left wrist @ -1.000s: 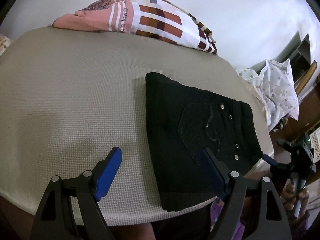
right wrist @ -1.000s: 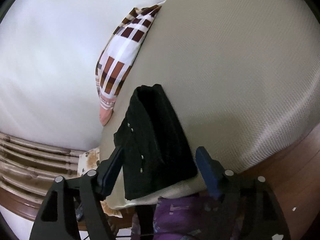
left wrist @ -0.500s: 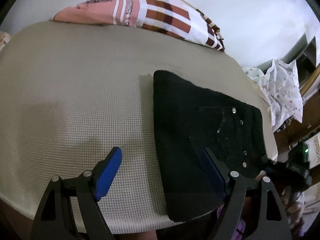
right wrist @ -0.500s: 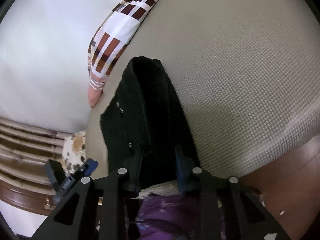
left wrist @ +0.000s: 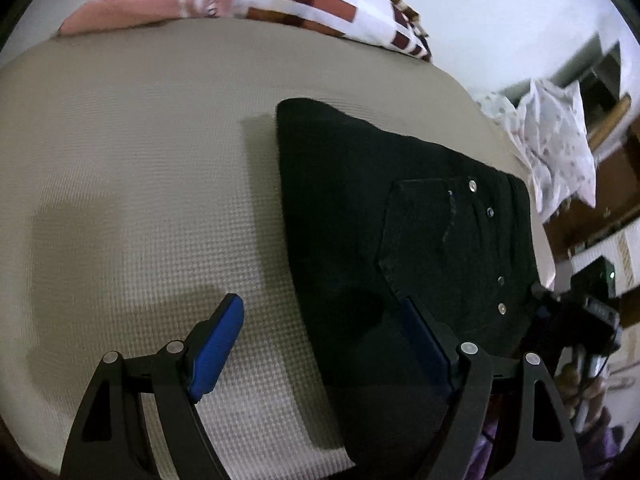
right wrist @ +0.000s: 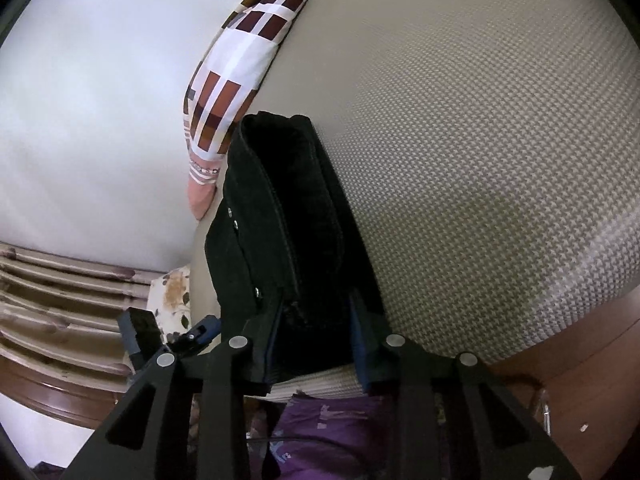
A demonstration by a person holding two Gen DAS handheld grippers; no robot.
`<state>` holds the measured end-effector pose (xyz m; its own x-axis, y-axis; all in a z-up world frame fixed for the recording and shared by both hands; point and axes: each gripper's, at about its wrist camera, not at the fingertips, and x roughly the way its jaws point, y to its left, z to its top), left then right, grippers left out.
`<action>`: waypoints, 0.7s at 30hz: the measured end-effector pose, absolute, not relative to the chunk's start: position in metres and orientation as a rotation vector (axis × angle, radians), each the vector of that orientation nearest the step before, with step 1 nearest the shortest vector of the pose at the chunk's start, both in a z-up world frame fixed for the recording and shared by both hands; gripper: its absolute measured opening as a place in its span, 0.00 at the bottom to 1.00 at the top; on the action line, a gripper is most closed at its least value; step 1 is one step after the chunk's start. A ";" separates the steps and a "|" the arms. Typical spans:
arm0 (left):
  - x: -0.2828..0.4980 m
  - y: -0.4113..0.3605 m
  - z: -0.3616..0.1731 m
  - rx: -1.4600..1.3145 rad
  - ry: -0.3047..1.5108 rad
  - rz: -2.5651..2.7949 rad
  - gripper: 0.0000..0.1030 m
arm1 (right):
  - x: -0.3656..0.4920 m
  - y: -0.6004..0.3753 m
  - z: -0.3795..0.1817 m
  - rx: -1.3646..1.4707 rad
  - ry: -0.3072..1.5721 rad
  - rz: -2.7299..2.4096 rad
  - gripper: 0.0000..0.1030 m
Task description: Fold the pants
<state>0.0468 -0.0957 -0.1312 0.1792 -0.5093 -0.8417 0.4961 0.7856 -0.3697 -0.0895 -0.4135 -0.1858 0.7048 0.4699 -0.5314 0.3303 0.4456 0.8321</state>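
Left wrist view: the left gripper (left wrist: 324, 336) stands wide apart with nothing between its pads, above the near edge of a bed (left wrist: 120, 184) covered in a beige waffle-textured sheet. Its left blue pad (left wrist: 216, 348) hangs over bare sheet, and its right pad is over the near part of the pants (left wrist: 360, 220); whether that pad touches the cloth cannot be told. The black pants lie folded into a flat block on the right half of the bed, with a back pocket and several metal studs facing up. At the far edge lies a checked pillow (left wrist: 304, 4) in white, brown and pink. Beyond the right edge of the bed sits a crumpled white flowered cloth (left wrist: 556, 148). At the near right corner of the pants the right gripper (left wrist: 576, 312) shows as a dark shape; its fingers cannot be made out here.

Right wrist view: the right gripper (right wrist: 316, 340) is closed down on the near end of the folded pants (right wrist: 288, 208), its two pads pressing the stacked layers from either side. The pants run away from it along the left edge of the bed (right wrist: 480, 140), towards the checked pillow (right wrist: 240, 76) at the far end. Purple patterned cloth (right wrist: 332, 432) shows below the fingers, and the left gripper's tip (right wrist: 196, 334) appears low on the left.
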 end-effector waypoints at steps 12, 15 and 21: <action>0.033 -0.131 -0.140 0.166 1.143 -0.801 0.78 | -0.089 -0.414 -0.186 1.154 0.821 0.106 0.28; 0.034 -0.138 -0.140 0.196 1.129 -0.803 0.78 | -0.088 -0.414 -0.186 1.161 0.819 0.108 0.29; 0.034 -0.137 -0.140 0.211 1.108 -0.795 0.78 | -0.087 -0.414 -0.187 1.170 0.816 0.111 0.29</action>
<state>0.0341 -0.1373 -0.1397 0.2086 -0.4661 -0.8598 0.6647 0.7124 -0.2250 -0.0873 -0.4141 -0.1865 0.7153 0.4777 -0.5101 0.3245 0.4193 0.8478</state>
